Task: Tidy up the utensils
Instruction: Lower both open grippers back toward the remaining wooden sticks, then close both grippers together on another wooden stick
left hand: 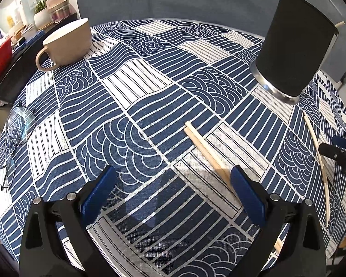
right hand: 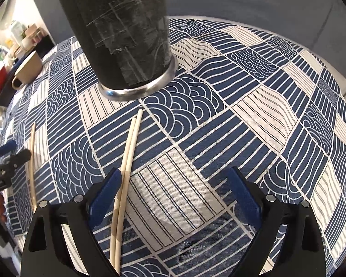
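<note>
Across the patterned cloth of the worktop [left hand: 136,85], loose chopsticks lie short of the black utensil holder [left hand: 295,46], which stands at the upper right of the left wrist view with a few sticks already poking from its top. At the bottom of that view the left gripper [left hand: 173,194] hovers with its jaws spread wide and empty, a pair of chopsticks [left hand: 206,152] running under its right jaw. Another single chopstick [left hand: 316,150] lies at the right edge. In the right wrist view the right gripper [right hand: 176,194] is likewise agape and holds nothing; two chopsticks [right hand: 126,161] lie side by side just inside its left jaw, pointing up toward the holder [right hand: 117,30]. The step in hand looks like collecting the remaining sticks. Next, one gripper probably needs to centre over a pair, lower, and close on it before lifting it to the holder's mouth.
</note>
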